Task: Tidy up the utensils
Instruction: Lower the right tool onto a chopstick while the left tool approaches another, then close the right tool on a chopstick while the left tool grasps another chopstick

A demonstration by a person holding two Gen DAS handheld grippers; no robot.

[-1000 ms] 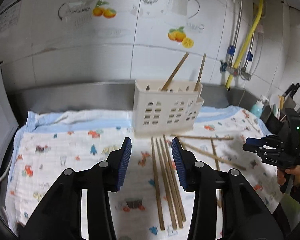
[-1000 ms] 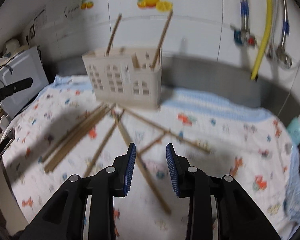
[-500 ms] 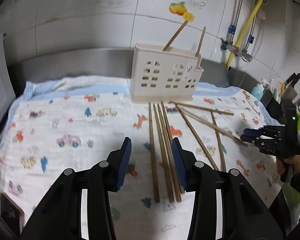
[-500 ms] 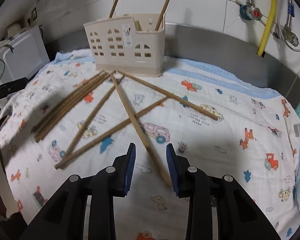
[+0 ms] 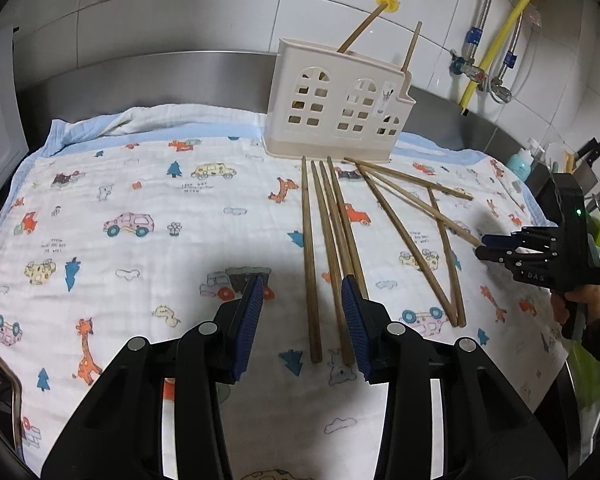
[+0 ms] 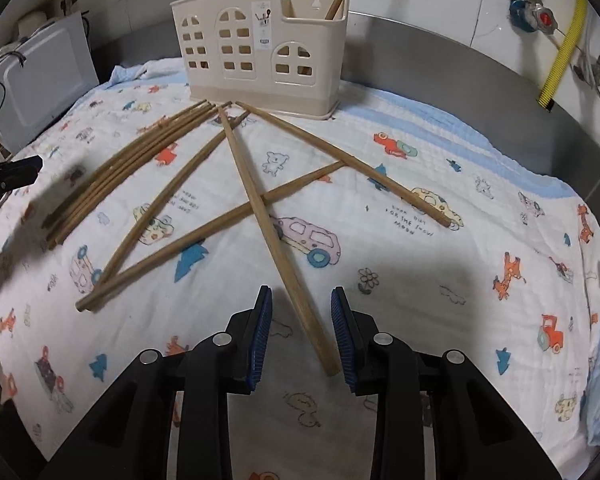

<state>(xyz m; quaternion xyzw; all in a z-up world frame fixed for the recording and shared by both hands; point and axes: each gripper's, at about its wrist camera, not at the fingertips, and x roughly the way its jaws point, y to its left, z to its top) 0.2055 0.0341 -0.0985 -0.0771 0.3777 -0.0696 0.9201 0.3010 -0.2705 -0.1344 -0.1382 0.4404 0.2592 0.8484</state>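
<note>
Several wooden chopsticks lie on a cartoon-print cloth (image 5: 140, 208) in front of a cream utensil holder (image 5: 336, 100), which holds two chopsticks upright. My left gripper (image 5: 302, 292) is open, low over the near ends of a side-by-side bundle of chopsticks (image 5: 332, 240). My right gripper (image 6: 302, 312) is open, and the thick end of one long chopstick (image 6: 268, 220) lies between its fingers, untouched. The holder (image 6: 260, 44) stands at the far end in the right wrist view. The right gripper also shows at the right edge of the left wrist view (image 5: 488, 246).
A steel backsplash and tiled wall with yellow hose and pipes (image 5: 496, 40) stand behind. A white appliance (image 6: 40, 80) stands left of the cloth. A teal bottle (image 5: 520, 162) and knives (image 5: 588, 152) sit at the right edge.
Both grippers have moved down and forward toward the chopsticks. The right gripper now straddles the end of one long chopstick. Both stay open.
</note>
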